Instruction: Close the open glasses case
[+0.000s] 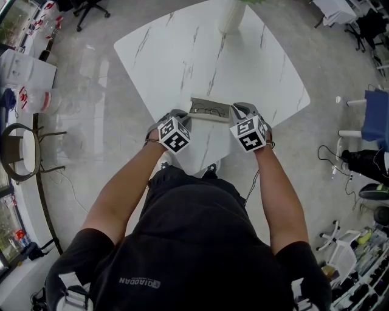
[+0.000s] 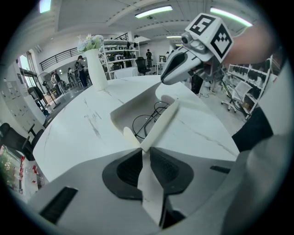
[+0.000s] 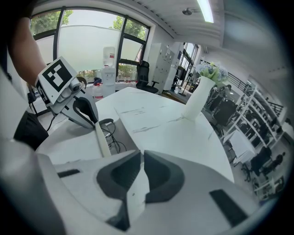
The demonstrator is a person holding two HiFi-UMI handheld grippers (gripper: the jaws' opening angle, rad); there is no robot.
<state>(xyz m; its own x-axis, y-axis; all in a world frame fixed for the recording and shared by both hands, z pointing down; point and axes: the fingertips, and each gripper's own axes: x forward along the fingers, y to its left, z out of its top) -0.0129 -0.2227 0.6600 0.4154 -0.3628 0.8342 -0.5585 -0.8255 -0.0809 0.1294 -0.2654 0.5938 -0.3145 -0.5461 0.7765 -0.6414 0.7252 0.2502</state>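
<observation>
The grey-white glasses case (image 1: 209,110) lies open at the near edge of the white marble table (image 1: 182,54), with dark-rimmed glasses (image 2: 149,120) in its tray (image 2: 131,110). Its lid (image 2: 163,123) stands up on edge along the near side. My left gripper (image 2: 148,153) is shut on the lid's left end, and my right gripper (image 3: 141,158) is shut on its right end. In the head view the left gripper (image 1: 184,121) and right gripper (image 1: 238,115) flank the case. Each gripper view shows the other gripper at the far end of the lid (image 3: 101,137).
A tall white vase (image 1: 231,15) with flowers stands at the table's far side, also in view as the vase (image 2: 96,69) and the vase (image 3: 200,98). Office chairs, shelves and cables ring the table on the floor. The person's body is close against the near edge.
</observation>
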